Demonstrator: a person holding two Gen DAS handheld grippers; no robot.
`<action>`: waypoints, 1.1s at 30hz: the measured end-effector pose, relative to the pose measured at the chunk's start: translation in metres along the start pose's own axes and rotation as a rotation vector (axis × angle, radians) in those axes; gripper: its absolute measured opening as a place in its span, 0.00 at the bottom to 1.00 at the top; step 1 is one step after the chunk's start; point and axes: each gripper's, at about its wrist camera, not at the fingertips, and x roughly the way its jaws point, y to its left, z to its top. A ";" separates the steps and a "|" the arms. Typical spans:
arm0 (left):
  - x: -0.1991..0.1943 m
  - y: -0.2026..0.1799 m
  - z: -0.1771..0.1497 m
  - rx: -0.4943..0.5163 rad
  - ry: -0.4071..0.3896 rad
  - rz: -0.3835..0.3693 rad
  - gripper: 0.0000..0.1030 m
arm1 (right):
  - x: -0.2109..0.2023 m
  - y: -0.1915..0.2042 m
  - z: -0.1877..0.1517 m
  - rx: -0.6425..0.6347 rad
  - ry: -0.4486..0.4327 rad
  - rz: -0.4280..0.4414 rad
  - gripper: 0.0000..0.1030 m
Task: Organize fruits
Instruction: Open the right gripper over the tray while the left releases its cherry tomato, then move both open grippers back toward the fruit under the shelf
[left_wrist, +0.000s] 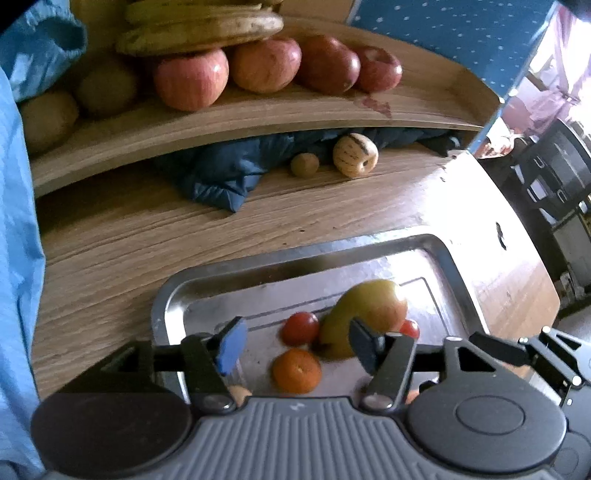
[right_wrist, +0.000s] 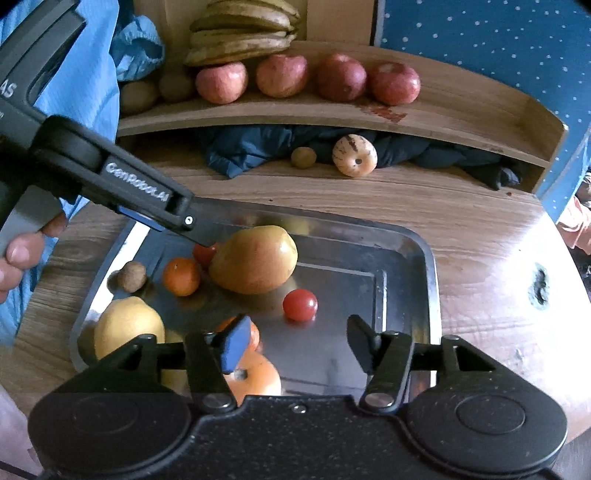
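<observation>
Hovering over the shiny steel tray (right_wrist: 424, 258) on the wooden counter (right_wrist: 480, 229)

Both my grippers gape, holding nothing — left gripper (left_wrist: 297, 341) nearing the big yellow-green mango (right_wrist: 255, 260), right gripper (right_wrist: 295, 338) waiting near the small red tomato (right_wrist: 300, 304).

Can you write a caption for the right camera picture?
Open right gripper hovers over a metal tray holding a mango.

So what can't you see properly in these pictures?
- Orange fruit, right wrist view: half hidden behind the right gripper.
- Bananas, left wrist view: cut off by the top edge.
- Mango, left wrist view: blurred, partly behind the left gripper fingers.
</observation>
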 end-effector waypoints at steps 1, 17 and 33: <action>-0.004 0.000 -0.002 0.009 -0.008 -0.002 0.73 | -0.003 0.001 -0.001 0.004 -0.001 -0.004 0.64; -0.044 0.019 -0.041 0.086 0.002 -0.035 0.99 | -0.034 0.027 -0.011 0.008 0.013 -0.001 0.92; -0.047 0.032 -0.067 0.107 0.068 0.052 1.00 | -0.034 0.037 -0.015 -0.024 0.060 -0.001 0.99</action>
